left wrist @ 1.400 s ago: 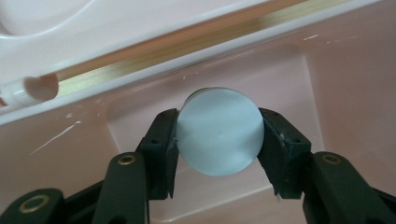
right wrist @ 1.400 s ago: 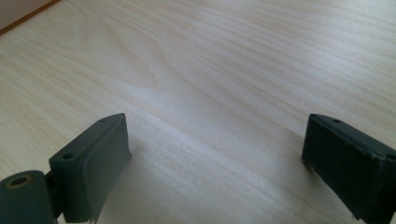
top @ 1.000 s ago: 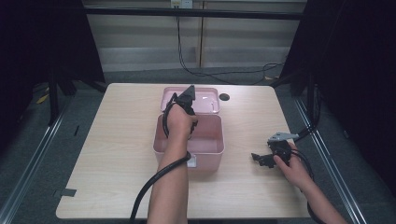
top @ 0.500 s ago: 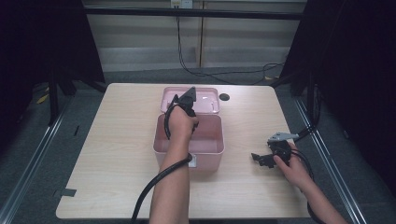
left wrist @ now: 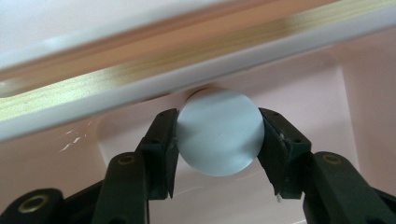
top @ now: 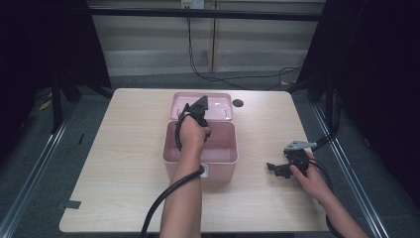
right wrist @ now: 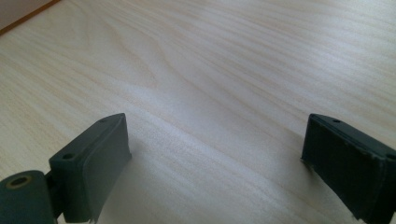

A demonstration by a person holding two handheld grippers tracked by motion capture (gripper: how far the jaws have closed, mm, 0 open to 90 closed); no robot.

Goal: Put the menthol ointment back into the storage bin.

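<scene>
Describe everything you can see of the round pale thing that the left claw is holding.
The pale blue-grey round object shows a flat, smooth, matte circular face, like the end of a cylinder or a disc; its depth is hidden. It looks like plastic or rubber. The left claw clamps it from both sides, its pads pressing on the edge. It hangs inside the open pink box, just below the box's far rim, with its top edge hidden behind that rim.

No text, label, brand, number or sign can be read anywhere in these views. The pink box carries a small pale patch on its near wall, but it is too small and blurred to make out anything on it. The pale round disc shows a plain, unmarked face.
</scene>
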